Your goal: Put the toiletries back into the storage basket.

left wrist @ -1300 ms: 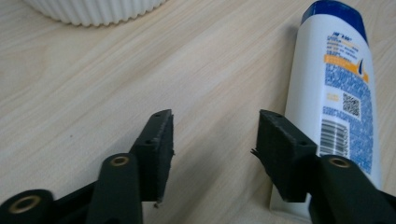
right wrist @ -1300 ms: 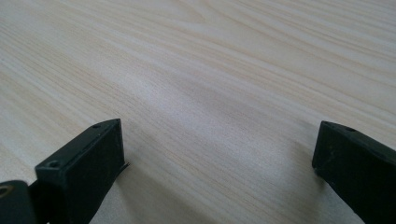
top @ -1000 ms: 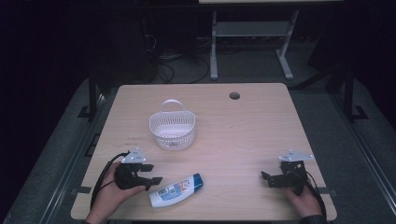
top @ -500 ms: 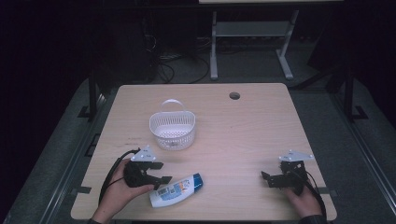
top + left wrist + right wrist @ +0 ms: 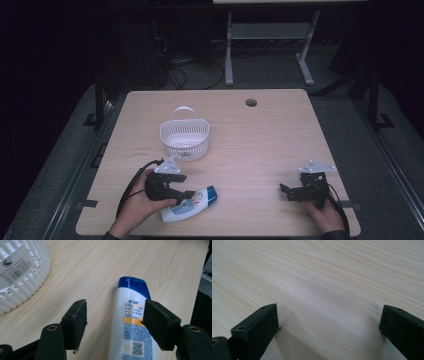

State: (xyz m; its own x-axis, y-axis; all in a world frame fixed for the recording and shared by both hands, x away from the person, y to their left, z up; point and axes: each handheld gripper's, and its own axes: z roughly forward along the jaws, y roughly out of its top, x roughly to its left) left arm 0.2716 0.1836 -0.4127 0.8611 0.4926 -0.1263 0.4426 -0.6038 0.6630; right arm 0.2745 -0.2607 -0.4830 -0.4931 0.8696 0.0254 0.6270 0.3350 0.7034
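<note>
Between spread left gripper [image 5: 113, 327] jaws, white bottle [image 5: 132, 325] lying flat, blue cap, orange-blue label

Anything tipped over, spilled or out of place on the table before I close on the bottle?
Nothing spilled or damaged. The bottle lies on its side near the front edge, blue cap shut, with the open left gripper around it. The white basket stands upright behind.
</note>
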